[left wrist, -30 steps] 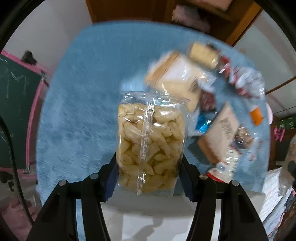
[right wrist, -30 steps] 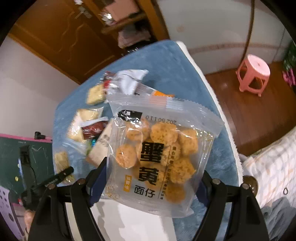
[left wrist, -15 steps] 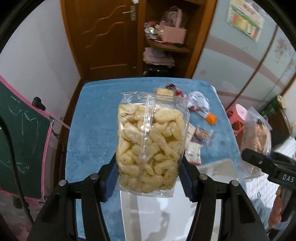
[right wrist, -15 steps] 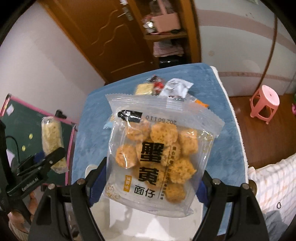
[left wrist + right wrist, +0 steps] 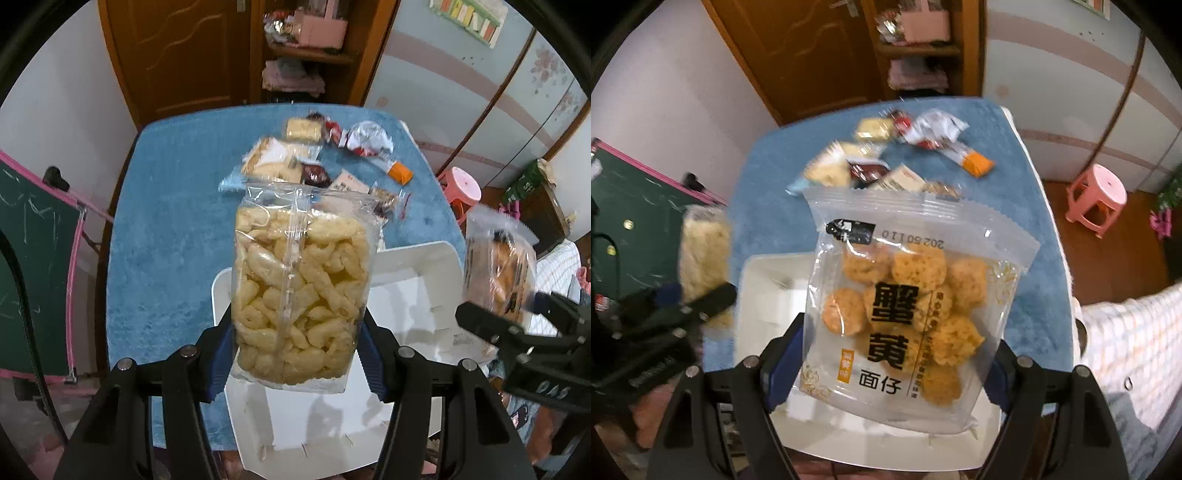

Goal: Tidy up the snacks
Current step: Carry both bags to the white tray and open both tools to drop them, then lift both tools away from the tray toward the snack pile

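My left gripper (image 5: 295,360) is shut on a clear bag of pale puffed curls (image 5: 301,291), held upright above a white box (image 5: 406,291) at the near end of the blue table (image 5: 166,240). My right gripper (image 5: 886,363) is shut on a clear bag of orange round crackers (image 5: 908,302) with black print, also above the white box (image 5: 764,288). Each gripper shows in the other's view: the right gripper (image 5: 524,325) at the right with the cracker bag (image 5: 496,266), the left gripper (image 5: 683,306) at the left with the curl bag (image 5: 703,251).
Several loose snack packets (image 5: 325,155) lie at the far middle of the table, among them an orange-ended sachet (image 5: 975,162). A pink stool (image 5: 1097,197) stands on the floor to the right, a green chalkboard (image 5: 33,266) to the left, a wooden door and shelf beyond.
Both grippers have risen and drawn back from the snack pile with their bags. The white box has come into view under them, and each gripper now appears in the other's view.
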`<state>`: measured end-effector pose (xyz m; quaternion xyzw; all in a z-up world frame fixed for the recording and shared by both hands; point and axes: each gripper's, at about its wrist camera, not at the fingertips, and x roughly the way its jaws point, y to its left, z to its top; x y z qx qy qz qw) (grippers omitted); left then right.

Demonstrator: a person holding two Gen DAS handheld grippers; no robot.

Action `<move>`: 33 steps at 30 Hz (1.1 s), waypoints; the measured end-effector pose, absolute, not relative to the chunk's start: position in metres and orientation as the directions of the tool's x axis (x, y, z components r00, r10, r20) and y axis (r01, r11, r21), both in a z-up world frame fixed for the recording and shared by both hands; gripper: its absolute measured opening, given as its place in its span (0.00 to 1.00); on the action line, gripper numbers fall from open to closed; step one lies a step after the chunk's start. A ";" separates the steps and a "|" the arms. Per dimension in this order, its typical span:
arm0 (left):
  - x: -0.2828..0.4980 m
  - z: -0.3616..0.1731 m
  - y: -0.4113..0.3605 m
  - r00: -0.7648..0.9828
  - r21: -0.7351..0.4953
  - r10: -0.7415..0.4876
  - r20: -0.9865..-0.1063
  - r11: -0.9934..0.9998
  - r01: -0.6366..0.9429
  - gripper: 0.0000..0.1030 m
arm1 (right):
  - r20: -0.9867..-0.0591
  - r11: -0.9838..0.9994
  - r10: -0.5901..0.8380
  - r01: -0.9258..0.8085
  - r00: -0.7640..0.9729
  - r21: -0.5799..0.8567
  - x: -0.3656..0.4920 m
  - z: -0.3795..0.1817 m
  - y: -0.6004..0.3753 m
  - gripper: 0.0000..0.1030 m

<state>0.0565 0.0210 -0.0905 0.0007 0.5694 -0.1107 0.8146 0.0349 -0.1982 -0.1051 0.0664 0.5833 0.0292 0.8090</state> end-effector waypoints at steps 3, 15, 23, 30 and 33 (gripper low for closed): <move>0.053 -0.103 0.016 0.282 -0.114 -0.168 -0.945 0.974 0.198 0.56 | -0.954 0.987 0.132 0.051 0.268 0.151 0.031 -0.121 -0.199 0.80; 0.043 -0.138 0.009 0.088 -0.161 -0.182 -0.979 0.965 0.205 0.78 | -0.973 0.982 0.153 0.086 0.173 0.170 0.019 -0.144 -0.194 0.84; 0.042 -0.121 0.018 0.143 -0.143 -0.171 -0.975 0.972 0.186 0.84 | -0.960 0.992 0.089 0.067 0.266 0.110 0.018 -0.121 -0.186 0.87; 0.043 -0.084 0.016 0.258 -0.124 -0.175 -0.950 0.972 0.200 0.84 | -0.928 0.991 0.080 0.071 0.364 0.113 0.010 -0.096 -0.187 0.87; 0.044 -0.064 0.013 0.319 -0.117 -0.185 -0.930 0.969 0.218 0.84 | -0.907 0.991 0.062 0.081 0.417 0.105 0.007 -0.083 -0.190 0.87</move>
